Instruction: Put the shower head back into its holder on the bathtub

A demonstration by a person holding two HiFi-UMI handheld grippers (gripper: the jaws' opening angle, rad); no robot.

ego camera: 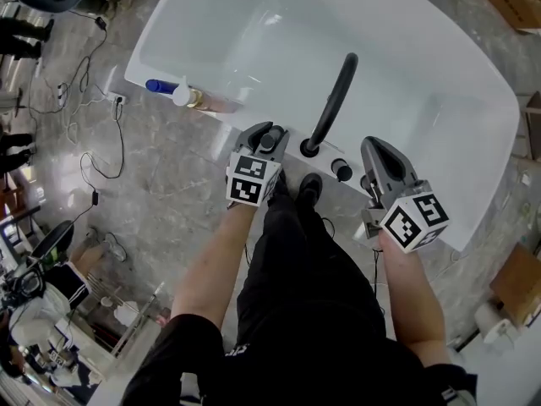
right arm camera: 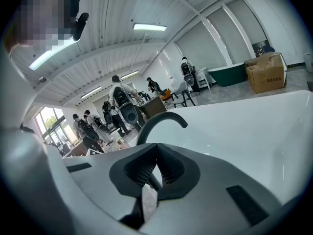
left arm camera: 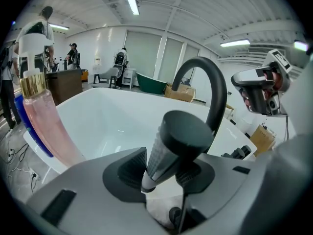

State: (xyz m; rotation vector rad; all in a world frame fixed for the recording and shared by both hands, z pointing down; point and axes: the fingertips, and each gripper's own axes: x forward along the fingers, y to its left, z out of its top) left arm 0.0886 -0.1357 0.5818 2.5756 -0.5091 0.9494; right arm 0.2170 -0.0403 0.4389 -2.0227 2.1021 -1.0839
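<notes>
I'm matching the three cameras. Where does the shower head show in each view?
Head view: shower head, left of centre, in the left gripper.
Left gripper view: centre, between the jaws.
Right gripper view: not in it.
Shared landmark: the black curved spout.

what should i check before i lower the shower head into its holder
1. Grip: the left gripper has its jaws clamped on the shower head, on its knurled handle. ok
2. Line-up with the holder: the shower head leans, top toward the faucet spout, and the holder is not clearly in view under the gripper. cannot tell
3. Spout clearance: it stands apart from the shower head, to its right. ok
4. Pink bottle: on the rim well to the left, out of the way. ok
5. Right gripper: jaws shut on nothing, off to the side. ok
</notes>
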